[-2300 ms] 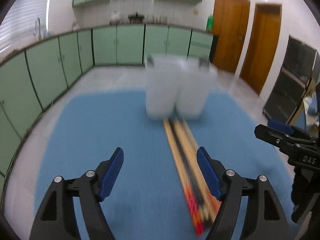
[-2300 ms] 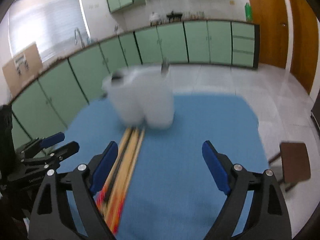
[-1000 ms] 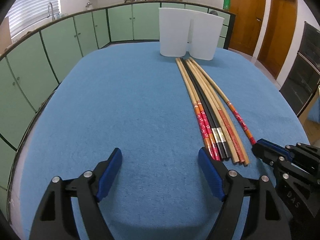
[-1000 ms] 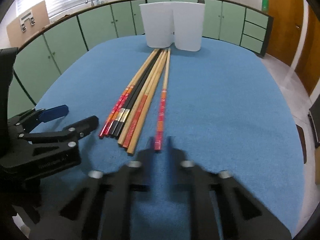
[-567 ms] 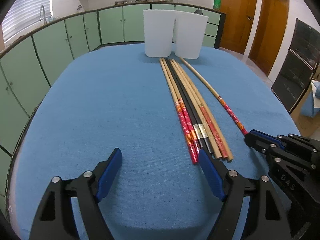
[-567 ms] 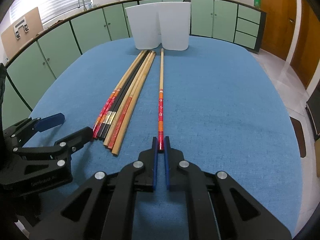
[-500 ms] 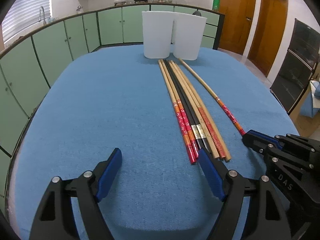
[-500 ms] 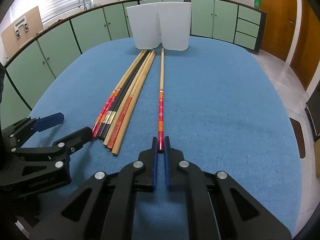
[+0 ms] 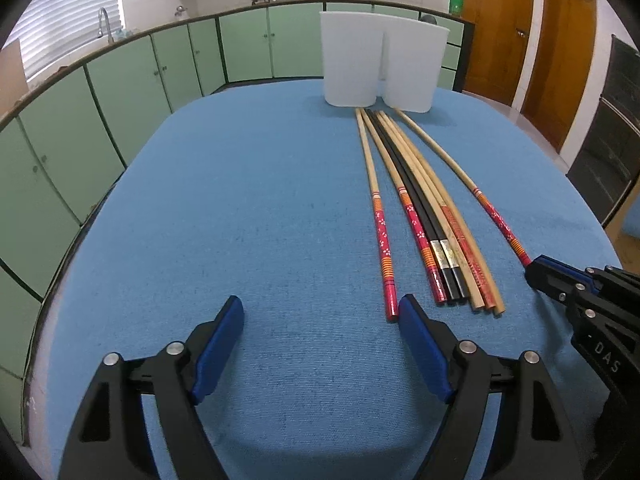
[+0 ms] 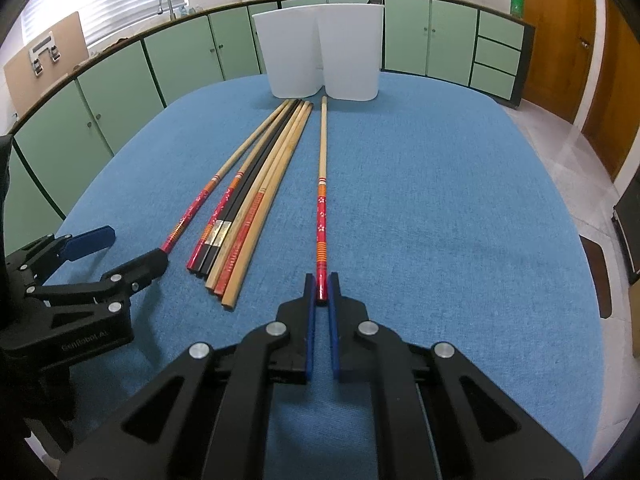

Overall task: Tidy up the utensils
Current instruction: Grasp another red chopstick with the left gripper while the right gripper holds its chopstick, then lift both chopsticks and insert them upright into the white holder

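Both my views are sharp and evenly bright, daylight coming through the blinds far off to my left, soft shadows pooling on the cloth just under my grippers, and the fisheye bends the cupboards and darkens every corner.

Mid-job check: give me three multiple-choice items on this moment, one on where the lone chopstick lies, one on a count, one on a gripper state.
1. The lone chopstick lies:
A. in the container
B. on the cloth, right of the bundle
C. across the bundle

2. Chopsticks on the blue cloth:
A. five
B. eight
C. twelve

3. The right gripper is:
A. wide open
B. out of view
C. shut on the lone chopstick

B: it lies apart from the bundle.
B: seven left, one alone.
C: its fingers pinch the red end.
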A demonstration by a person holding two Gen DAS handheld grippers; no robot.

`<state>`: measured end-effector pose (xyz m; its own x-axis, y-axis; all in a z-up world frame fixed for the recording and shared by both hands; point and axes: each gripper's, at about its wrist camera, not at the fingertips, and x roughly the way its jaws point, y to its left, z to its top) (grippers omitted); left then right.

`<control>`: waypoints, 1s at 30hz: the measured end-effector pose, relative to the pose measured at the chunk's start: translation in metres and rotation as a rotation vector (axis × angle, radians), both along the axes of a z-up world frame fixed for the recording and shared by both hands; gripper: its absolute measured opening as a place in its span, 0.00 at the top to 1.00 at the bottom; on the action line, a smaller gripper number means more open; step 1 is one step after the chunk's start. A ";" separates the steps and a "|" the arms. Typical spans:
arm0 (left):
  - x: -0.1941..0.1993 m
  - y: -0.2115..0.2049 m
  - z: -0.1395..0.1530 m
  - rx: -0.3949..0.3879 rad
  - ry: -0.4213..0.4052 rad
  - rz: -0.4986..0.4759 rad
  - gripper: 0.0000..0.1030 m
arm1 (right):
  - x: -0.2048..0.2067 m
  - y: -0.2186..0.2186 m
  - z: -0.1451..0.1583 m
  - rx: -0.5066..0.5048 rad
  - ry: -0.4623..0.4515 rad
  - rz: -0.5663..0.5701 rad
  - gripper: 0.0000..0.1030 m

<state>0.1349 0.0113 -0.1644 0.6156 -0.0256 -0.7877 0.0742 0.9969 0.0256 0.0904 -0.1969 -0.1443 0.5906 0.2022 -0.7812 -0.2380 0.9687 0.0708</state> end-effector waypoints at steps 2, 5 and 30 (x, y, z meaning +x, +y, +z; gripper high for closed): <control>0.001 -0.002 0.000 0.008 0.001 -0.001 0.23 | 0.000 0.000 0.000 -0.002 0.001 0.001 0.94; 0.002 -0.002 0.000 0.001 0.001 0.000 0.24 | 0.001 0.000 -0.001 -0.002 0.003 0.001 0.94; -0.015 -0.008 0.068 -0.073 -0.166 -0.098 0.94 | -0.012 -0.013 0.060 0.044 -0.175 0.015 0.95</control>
<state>0.1203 0.0035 -0.0962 0.7285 -0.1449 -0.6696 0.1720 0.9848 -0.0260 0.0788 -0.2102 -0.0842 0.7138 0.2433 -0.6567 -0.2644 0.9619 0.0690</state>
